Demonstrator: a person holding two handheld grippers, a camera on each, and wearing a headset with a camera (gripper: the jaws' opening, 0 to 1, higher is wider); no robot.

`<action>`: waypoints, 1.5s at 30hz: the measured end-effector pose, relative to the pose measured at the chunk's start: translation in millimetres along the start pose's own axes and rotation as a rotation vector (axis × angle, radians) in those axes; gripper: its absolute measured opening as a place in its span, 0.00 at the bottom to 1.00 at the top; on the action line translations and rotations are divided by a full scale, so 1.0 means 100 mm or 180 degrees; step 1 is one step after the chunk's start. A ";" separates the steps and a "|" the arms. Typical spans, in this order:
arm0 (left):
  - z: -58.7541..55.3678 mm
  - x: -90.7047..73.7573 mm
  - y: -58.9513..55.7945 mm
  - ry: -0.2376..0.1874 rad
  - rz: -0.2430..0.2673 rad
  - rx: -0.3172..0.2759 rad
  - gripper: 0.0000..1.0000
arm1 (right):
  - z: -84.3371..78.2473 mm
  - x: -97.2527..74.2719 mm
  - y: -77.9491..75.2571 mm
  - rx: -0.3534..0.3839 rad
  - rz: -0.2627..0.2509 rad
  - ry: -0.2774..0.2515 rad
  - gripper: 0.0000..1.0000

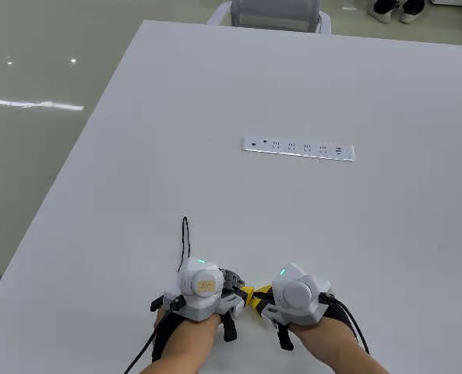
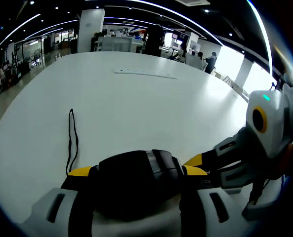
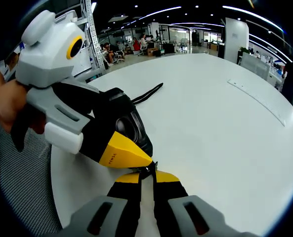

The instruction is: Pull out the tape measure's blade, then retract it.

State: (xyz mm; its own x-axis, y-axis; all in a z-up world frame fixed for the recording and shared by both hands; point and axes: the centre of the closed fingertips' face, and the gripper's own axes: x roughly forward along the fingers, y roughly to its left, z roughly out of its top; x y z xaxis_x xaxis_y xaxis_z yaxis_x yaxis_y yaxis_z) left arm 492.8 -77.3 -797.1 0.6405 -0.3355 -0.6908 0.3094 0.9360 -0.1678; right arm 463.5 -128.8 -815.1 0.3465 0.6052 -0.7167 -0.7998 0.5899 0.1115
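The black tape measure [image 2: 136, 180] sits clamped between the yellow-tipped jaws of my left gripper [image 2: 136, 173], just above the table near its front edge. From the right gripper view, its case [image 3: 129, 126] is seen side on with the left gripper [image 3: 57, 59] around it. My right gripper [image 3: 147, 178] is shut on the small metal hook of the blade [image 3: 147, 170] right at the case mouth; hardly any blade shows. In the head view the left gripper [image 1: 232, 294] and right gripper [image 1: 258, 299] nearly meet tip to tip. The black wrist cord [image 1: 185, 238] trails away over the table.
A white power strip [image 1: 298, 148] lies flat mid-table, well beyond the grippers. The white tabletop [image 1: 332, 226] stretches wide to the right and ahead. A grey chair [image 1: 276, 14] stands at the far edge. The table's left edge drops to glossy floor.
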 end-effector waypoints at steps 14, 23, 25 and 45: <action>-0.01 0.00 0.00 -0.0008 -0.0018 0.0036 0.68 | 0.00 0.00 0.03 -0.0057 -0.0011 -0.0085 0.09; 0.00 0.00 -0.01 -0.0021 -0.0028 0.0088 0.68 | -0.06 -0.13 -0.04 -0.0086 -0.0089 -0.0117 0.18; 0.00 0.00 -0.01 -0.0008 -0.0035 0.0082 0.68 | -0.05 -0.18 -0.08 -0.0055 -0.0123 -0.0162 0.22; 0.06 -0.03 -0.01 -0.0042 -0.0148 0.0038 0.68 | -0.18 -0.73 -0.43 0.0341 -0.0594 -0.0447 0.86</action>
State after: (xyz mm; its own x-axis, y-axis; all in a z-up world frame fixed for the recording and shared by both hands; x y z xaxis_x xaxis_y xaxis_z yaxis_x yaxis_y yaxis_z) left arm 494.8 -78.2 -790.2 0.6343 -0.3802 -0.6732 0.3474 0.9180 -0.1911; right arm 464.2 -208.2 -779.7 0.5539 0.5445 -0.6298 -0.6617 0.7470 0.0639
